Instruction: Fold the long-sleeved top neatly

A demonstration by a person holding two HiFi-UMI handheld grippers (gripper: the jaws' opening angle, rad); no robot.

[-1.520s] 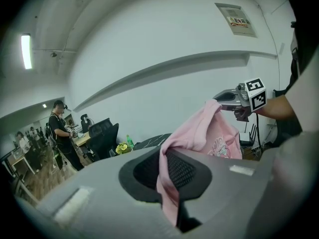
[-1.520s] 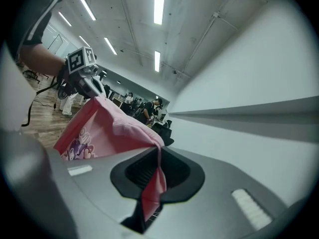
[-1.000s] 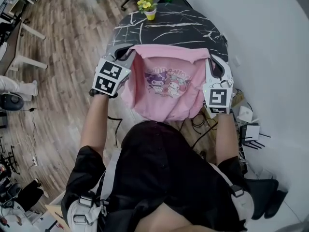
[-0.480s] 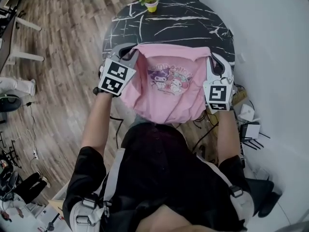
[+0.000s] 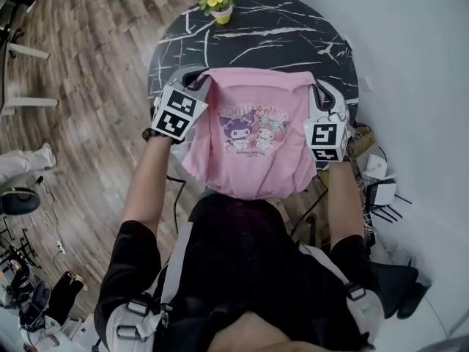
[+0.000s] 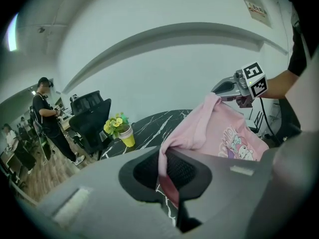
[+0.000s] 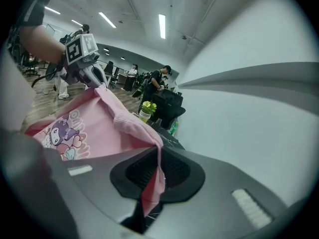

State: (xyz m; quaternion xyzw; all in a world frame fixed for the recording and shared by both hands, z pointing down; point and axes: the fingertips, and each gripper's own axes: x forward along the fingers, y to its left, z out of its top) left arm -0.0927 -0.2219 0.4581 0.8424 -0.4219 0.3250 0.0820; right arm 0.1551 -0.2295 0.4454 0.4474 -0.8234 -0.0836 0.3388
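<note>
My left gripper [image 5: 199, 81] and right gripper [image 5: 316, 91] are clamped tight on the top [image 5: 256, 141] at its corners, spreading it over the table [image 5: 249, 35]. Next: lay it flat.

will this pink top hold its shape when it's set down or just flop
Likely floppy: the pink top hangs limp between the left tongs and right tongs. Probably light: two small pinches carry it. It may wrinkle on the table unless smoothed.
</note>
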